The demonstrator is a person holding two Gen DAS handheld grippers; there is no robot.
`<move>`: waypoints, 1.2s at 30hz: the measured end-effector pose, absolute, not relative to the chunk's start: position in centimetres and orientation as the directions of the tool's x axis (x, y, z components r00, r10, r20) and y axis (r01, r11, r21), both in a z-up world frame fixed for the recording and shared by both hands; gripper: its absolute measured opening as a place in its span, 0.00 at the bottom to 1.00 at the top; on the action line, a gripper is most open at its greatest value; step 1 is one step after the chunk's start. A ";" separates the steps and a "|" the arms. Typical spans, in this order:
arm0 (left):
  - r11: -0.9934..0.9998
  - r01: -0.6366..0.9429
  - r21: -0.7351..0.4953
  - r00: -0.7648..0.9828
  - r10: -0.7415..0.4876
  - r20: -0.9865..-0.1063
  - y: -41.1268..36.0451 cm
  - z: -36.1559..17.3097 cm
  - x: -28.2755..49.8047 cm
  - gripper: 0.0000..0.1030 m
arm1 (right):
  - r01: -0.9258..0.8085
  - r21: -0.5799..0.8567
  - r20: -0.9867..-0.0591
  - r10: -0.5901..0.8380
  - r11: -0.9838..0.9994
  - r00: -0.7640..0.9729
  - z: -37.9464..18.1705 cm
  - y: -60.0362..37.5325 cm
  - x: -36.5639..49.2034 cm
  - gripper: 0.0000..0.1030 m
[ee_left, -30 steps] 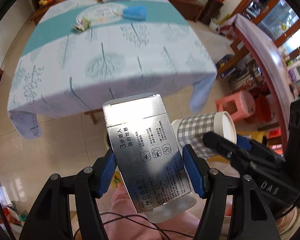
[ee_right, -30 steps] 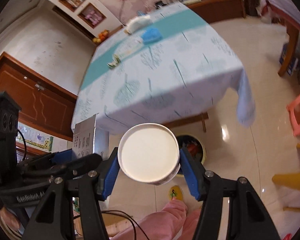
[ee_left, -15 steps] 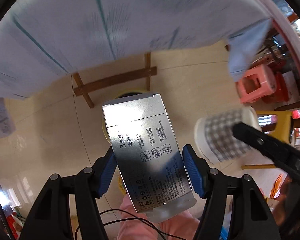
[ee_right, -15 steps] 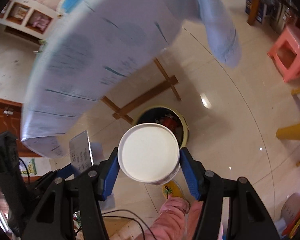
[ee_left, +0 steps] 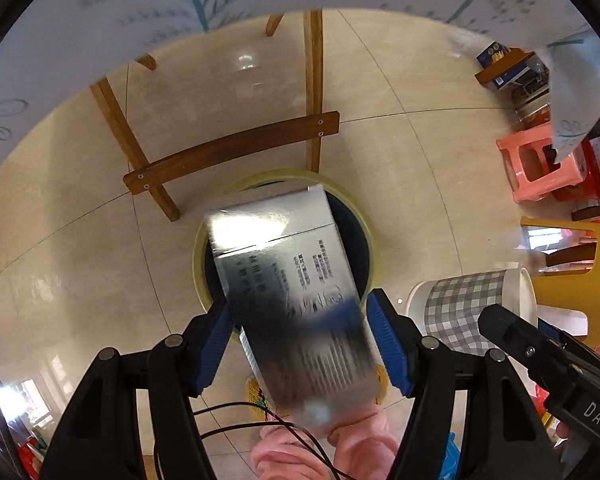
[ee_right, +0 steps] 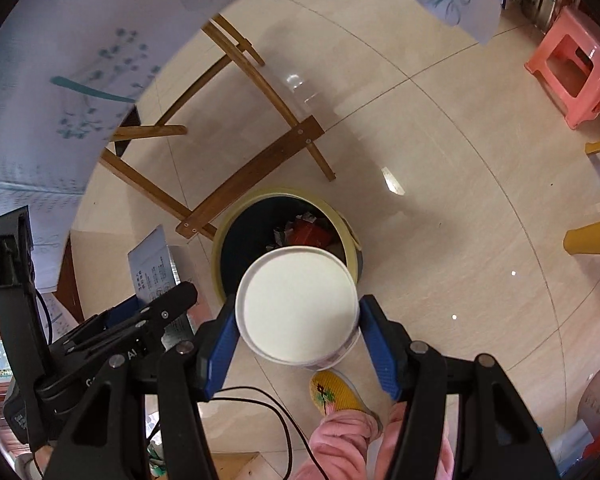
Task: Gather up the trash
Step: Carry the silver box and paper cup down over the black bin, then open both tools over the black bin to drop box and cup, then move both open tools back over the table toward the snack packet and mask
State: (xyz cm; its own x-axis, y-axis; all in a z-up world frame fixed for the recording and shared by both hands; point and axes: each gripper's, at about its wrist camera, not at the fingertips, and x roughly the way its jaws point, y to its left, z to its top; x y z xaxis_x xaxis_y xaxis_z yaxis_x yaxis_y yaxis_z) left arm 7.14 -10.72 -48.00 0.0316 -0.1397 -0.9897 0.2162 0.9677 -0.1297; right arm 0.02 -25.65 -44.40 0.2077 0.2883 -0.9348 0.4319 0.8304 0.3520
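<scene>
Left hand-held gripper (ee_left: 300, 340) just opening around blurred silver carton (ee_left: 288, 280), print unreadable, right hand-held gripper (ee_right: 298, 332) pinching checked paper cup (ee_right: 298, 306)

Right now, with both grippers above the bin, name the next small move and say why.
Probably open the right gripper: its jaws clamp the paper cup right over the open mouth of the bin. The left gripper has jaws that have just been opening, with the silver box blurred between them, apparently dropping.

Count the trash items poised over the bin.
2: silver box between the left gripper's jaws, which have just been opening; paper cup in the right gripper. More may lie hidden inside the bin.
</scene>
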 end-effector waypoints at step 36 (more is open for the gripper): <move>0.996 -0.027 -0.080 0.278 -0.070 -0.958 -1.9 -33.9 3.8 0.81 | 0.202 0.345 -0.933 0.312 0.917 0.179 -37.8 -17.8 6.0 0.72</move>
